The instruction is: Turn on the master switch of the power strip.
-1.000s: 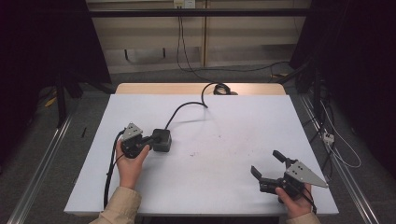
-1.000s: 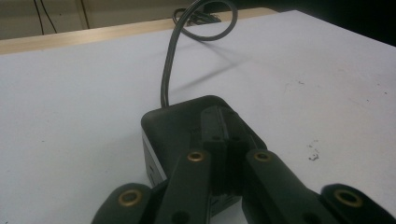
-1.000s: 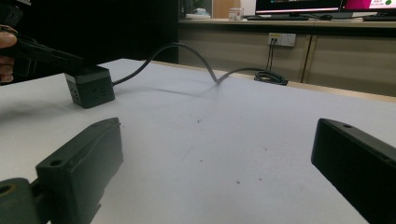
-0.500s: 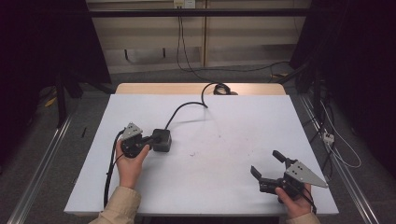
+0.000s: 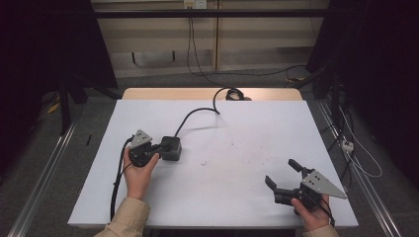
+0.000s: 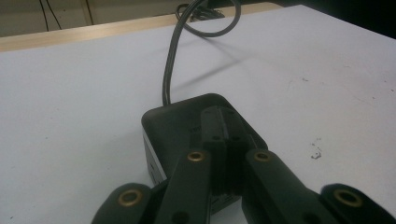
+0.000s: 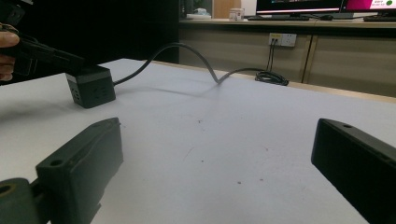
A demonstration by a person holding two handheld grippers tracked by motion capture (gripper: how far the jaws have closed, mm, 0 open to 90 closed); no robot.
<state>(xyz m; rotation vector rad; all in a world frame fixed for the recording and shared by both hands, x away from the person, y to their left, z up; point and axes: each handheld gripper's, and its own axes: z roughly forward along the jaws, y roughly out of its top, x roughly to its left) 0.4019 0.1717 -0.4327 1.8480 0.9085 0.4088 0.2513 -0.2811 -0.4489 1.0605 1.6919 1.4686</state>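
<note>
- Left gripper (image 5: 159,147), jaws pressed together, rests atop a black power cube (image 5: 170,148) near the tabletop's (image 5: 237,197) left edge; pushing could slide it.
- Right gripper (image 5: 285,176) gapes wide, empty, near the front right corner.

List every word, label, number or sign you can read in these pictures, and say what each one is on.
No text can be read.
Black cube power strip: sockets show on its side, no legible marking.
Monitors on the far counter: lit, content too blurred.
Wall outlet plate: no readable print.

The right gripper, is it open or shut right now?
Open. The right gripper has its two black jaws spread wide apart over the white table, with nothing between them; in the right gripper view bare table shows between them.
</note>
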